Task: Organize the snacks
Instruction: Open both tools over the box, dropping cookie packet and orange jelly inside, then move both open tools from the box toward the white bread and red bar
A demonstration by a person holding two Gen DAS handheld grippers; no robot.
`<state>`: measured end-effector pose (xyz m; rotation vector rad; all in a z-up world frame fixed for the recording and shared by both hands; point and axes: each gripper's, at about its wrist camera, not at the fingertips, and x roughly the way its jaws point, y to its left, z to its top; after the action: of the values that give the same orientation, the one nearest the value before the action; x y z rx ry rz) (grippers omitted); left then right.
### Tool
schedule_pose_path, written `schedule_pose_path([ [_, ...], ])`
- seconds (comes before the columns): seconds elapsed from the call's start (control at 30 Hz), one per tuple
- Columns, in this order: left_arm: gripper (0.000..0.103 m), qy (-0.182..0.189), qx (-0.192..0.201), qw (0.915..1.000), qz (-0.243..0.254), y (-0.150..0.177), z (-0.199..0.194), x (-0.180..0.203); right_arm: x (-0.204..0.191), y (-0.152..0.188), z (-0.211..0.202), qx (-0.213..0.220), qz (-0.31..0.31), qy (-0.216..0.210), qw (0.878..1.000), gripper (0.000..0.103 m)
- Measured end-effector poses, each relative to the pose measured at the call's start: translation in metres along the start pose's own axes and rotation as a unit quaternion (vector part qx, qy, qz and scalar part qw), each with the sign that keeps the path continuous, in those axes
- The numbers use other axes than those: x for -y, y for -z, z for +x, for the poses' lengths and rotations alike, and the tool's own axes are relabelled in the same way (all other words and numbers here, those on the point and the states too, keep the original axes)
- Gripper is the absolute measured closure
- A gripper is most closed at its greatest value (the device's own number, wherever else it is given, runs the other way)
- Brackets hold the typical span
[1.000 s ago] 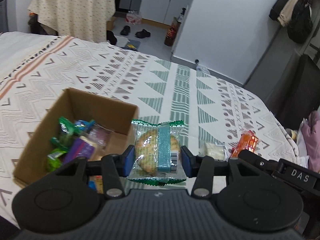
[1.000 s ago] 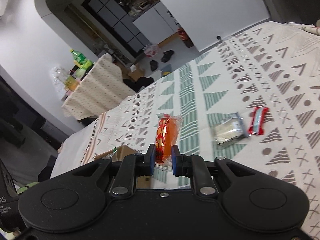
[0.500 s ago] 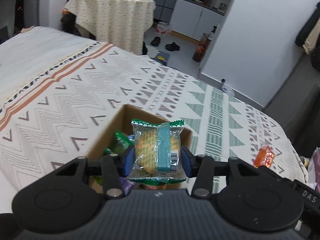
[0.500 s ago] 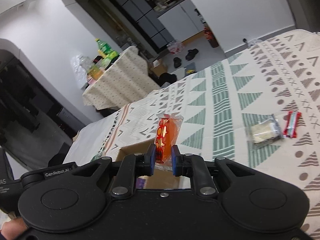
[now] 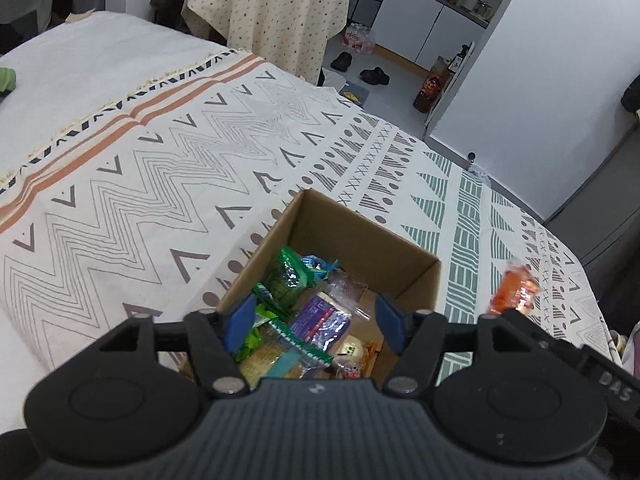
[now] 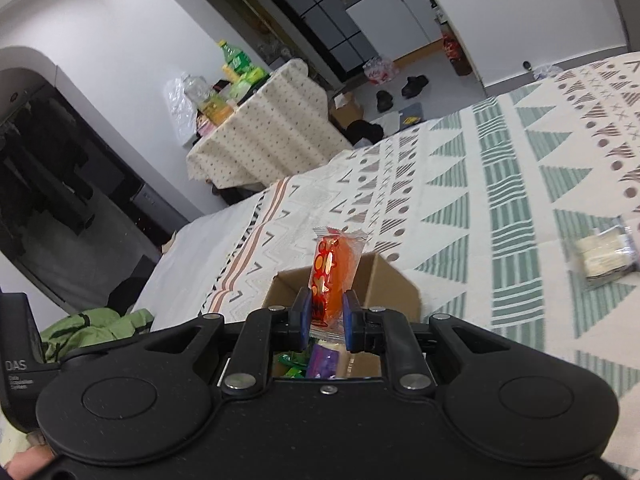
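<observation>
Directly above an open cardboard box (image 5: pixel 362 240) on a patterned bedspread (image 5: pixel 160 184), the left hand-held gripper (image 5: pixel 316 322) hangs with its blue-padded fingers (image 5: pixel 239 322) spread wide apart and nothing between them. Inside the box lies a jumble of wrapped snacks: a biscuit packet with a teal stripe and green crimped edge (image 5: pixel 280 356) nearest the gripper, a purple packet (image 5: pixel 320 320) beside it, and green wrappers (image 5: pixel 286 280) toward the box's far left wall. At the box's right side, the right hand-held gripper (image 6: pixel 326 316) is clamped on an orange snack packet (image 6: pixel 334 272), which stands upright between the pads, its crimped top edge above the box's far rim in the right wrist view; the same packet shows as an orange blur (image 5: pixel 514 292) to the right of the box in the left wrist view. Well to the right of the box, a clear packet of pale biscuits (image 6: pixel 606 256) lies flat on the bedspread. Beyond the bed, a cloth-draped table (image 6: pixel 264 136) carries bottles (image 6: pixel 232 60), and shoes (image 6: pixel 414 82) sit on the floor.
</observation>
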<state>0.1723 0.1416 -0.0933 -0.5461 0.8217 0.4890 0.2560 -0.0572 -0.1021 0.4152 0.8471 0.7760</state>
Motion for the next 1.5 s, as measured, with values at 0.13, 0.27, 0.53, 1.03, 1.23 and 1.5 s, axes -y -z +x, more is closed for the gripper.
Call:
schedule_pose_path([
  [0.13, 0.03, 0.003, -0.001, 1.0, 0.005, -0.008, 0.002, -0.005, -0.006, 0.002, 0.015, -0.008, -0.001, 0.0, 1.0, 0.087],
  [0.27, 0.024, -0.005, -0.003, 1.0, -0.005, -0.014, 0.006, -0.016, -0.011, 0.0, 0.025, -0.009, -0.011, 0.005, 1.0, 0.074],
  [0.53, 0.014, -0.024, -0.006, 0.9997, -0.003, -0.016, 0.01, -0.017, 0.015, -0.001, -0.014, 0.022, -0.001, 0.025, 0.999, 0.03],
  [1.03, 0.0, 0.013, -0.007, 0.9986, 0.051, -0.001, 0.002, 0.045, 0.055, -0.008, -0.089, 0.056, 0.003, 0.089, 0.995, 0.005],
  [1.23, 0.0, 0.037, -0.001, 0.9961, 0.08, 0.009, 0.002, 0.077, 0.078, -0.013, -0.105, 0.06, 0.01, 0.124, 0.99, 0.003],
  [1.5, 0.0, 0.05, 0.008, 0.9943, 0.093, 0.018, 0.014, 0.11, 0.111, -0.013, -0.126, 0.062, 0.028, 0.153, 0.986, 0.002],
])
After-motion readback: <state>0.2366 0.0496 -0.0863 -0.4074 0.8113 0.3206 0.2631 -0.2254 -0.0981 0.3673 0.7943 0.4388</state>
